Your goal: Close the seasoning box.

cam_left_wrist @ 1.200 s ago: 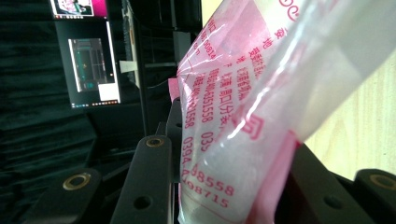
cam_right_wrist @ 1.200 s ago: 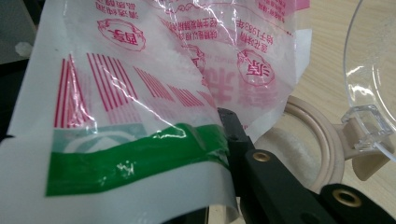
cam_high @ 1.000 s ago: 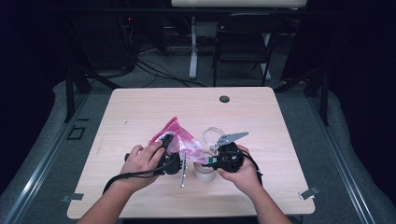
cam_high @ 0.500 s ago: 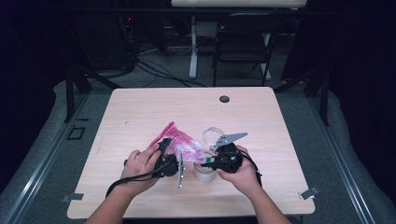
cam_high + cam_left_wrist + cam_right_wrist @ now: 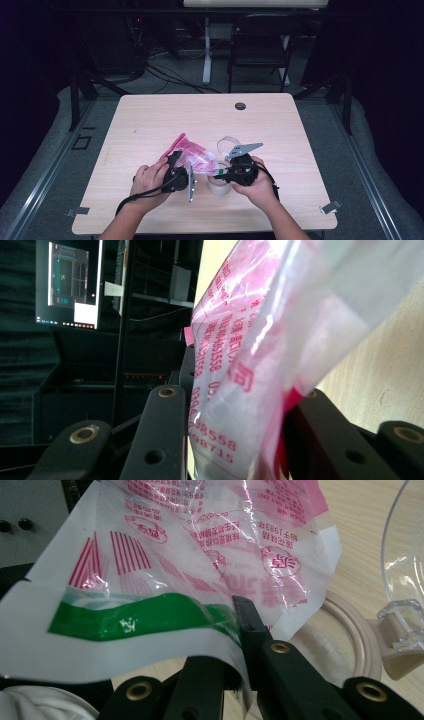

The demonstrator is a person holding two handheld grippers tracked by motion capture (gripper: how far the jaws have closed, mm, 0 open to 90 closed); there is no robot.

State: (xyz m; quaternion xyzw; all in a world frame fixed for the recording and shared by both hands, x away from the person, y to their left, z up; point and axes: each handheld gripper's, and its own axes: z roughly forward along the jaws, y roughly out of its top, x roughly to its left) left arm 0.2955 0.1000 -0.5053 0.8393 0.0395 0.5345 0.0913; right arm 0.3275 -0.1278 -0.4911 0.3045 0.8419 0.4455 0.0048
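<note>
Hands low at the near edge, each with a gripper, both on one bag.

Left gripper: jaws clamped on the bag's pink-printed end, film pinched between the two black jaws in the left gripper view, bag rising out of them at a tilt. Likely an anchoring hold, to keep the film taut.

Right gripper: jaws together on the bag's other end, at the green strip along the white edge in the right gripper view. Probably the mouth or seal end, gripped there to pull it open or steer it over the jar.

Bag thus stretched between the two grippers, lifted just off the surface, near the front and a little left of centre. Clear film with pink and red print; white contents apparently settled inside, not sure from these views.

Jar just below the right gripper, standing on the surface, mouth open, cream rim close under the bag's green-edged end. White powder or grains seemingly inside; hard to tell how full. Clear hinged lid swung back beside the rim, so nothing blocks a pour.

Farther off: bare wood, then a dark grommet near the far edge. Beyond the surface, a chair and cables on the floor.
</note>
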